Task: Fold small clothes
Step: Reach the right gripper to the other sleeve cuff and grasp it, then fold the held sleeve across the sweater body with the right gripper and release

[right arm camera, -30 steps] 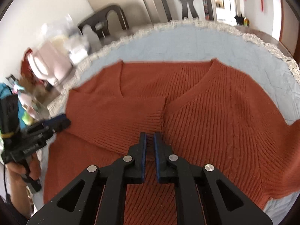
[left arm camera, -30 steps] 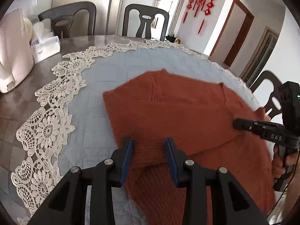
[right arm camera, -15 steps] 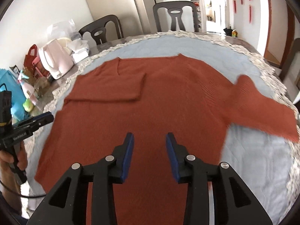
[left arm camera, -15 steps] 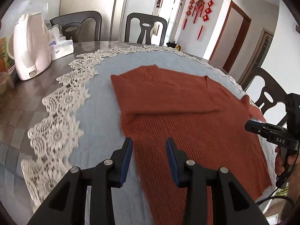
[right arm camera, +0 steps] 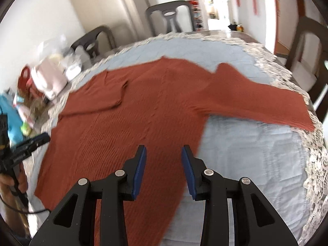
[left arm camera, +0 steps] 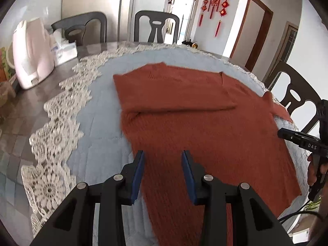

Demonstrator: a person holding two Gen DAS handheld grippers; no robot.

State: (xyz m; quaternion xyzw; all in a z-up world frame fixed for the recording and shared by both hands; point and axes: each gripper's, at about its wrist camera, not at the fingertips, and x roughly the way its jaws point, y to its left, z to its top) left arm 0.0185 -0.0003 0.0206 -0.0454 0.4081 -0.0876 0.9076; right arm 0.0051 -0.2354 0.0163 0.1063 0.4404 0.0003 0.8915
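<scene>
Two grippers, left gripper (left arm camera: 162,172) with jaws parted and empty, right gripper (right arm camera: 163,169) with empty jaws opening, hovered above the rust sweater (right arm camera: 133,123), spread flat on the tabletop (left arm camera: 24,110) with one sleeve (left arm camera: 174,94) folded across, apparently for further folds.

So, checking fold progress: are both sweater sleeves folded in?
No: one sleeve of the sweater lies stretched out on the quilt.

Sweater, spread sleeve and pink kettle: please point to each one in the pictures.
Sweater (right arm camera: 127,127), right wrist view, middle of the body.
Spread sleeve (right arm camera: 266,102), right wrist view, middle of the sleeve.
Pink kettle (left arm camera: 30,51), left wrist view, its side.
</scene>
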